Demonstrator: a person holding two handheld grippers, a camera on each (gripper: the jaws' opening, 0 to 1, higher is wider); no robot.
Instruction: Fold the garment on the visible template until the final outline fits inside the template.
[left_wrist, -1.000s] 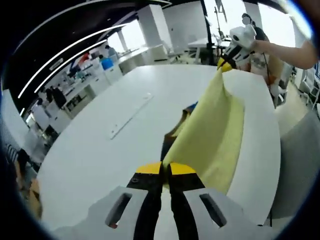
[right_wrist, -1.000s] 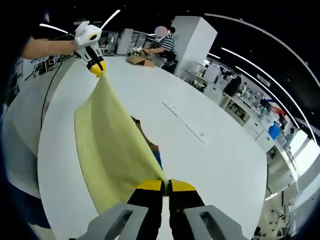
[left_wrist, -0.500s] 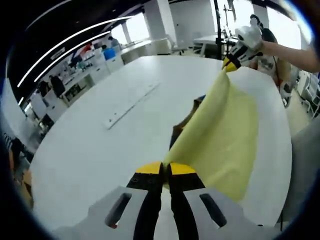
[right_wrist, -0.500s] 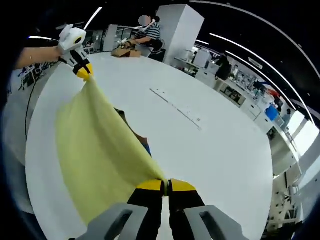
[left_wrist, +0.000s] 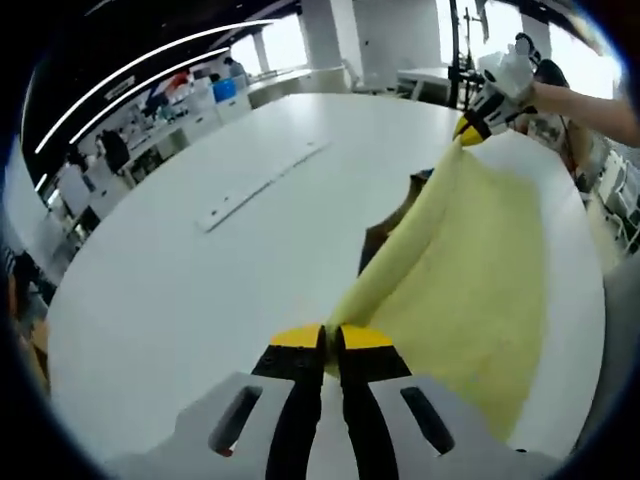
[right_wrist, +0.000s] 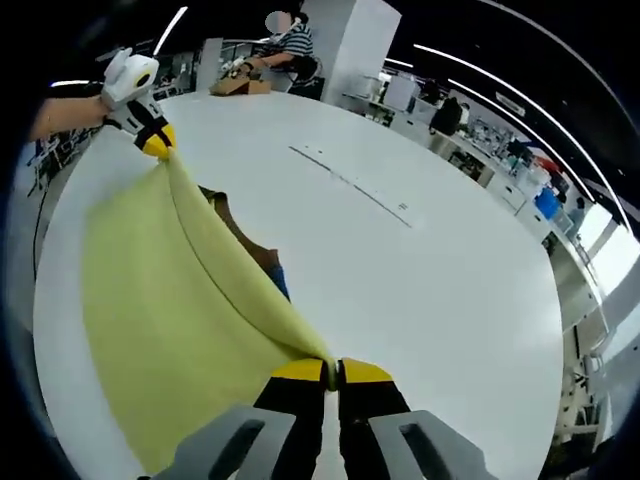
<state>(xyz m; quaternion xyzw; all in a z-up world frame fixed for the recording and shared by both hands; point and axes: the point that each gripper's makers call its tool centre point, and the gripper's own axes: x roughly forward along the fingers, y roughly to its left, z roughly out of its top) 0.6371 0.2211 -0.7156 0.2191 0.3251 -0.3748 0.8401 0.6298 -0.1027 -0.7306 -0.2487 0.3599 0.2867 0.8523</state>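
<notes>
A pale yellow garment (left_wrist: 470, 270) hangs stretched above the white table (left_wrist: 200, 290), held by two corners. My left gripper (left_wrist: 331, 338) is shut on its near corner at the bottom of the left gripper view. My right gripper (left_wrist: 472, 130) pinches the far corner at the upper right there. In the right gripper view the same yellow garment (right_wrist: 170, 300) spreads to the left, my right gripper (right_wrist: 331, 372) shut on its near corner and my left gripper (right_wrist: 155, 145) on the far one. A brown and blue flat piece (right_wrist: 255, 262) on the table peeks from behind the cloth's edge (left_wrist: 385, 235).
A long thin white strip (left_wrist: 255, 187) lies on the table (right_wrist: 420, 290) beyond the cloth. A person sits at a cardboard box (right_wrist: 240, 86) at the table's far end. Desks, shelves and people fill the room behind.
Both views have swung slightly and the cloth has spread wider and dropped lower toward the table. Both grips are unchanged.
</notes>
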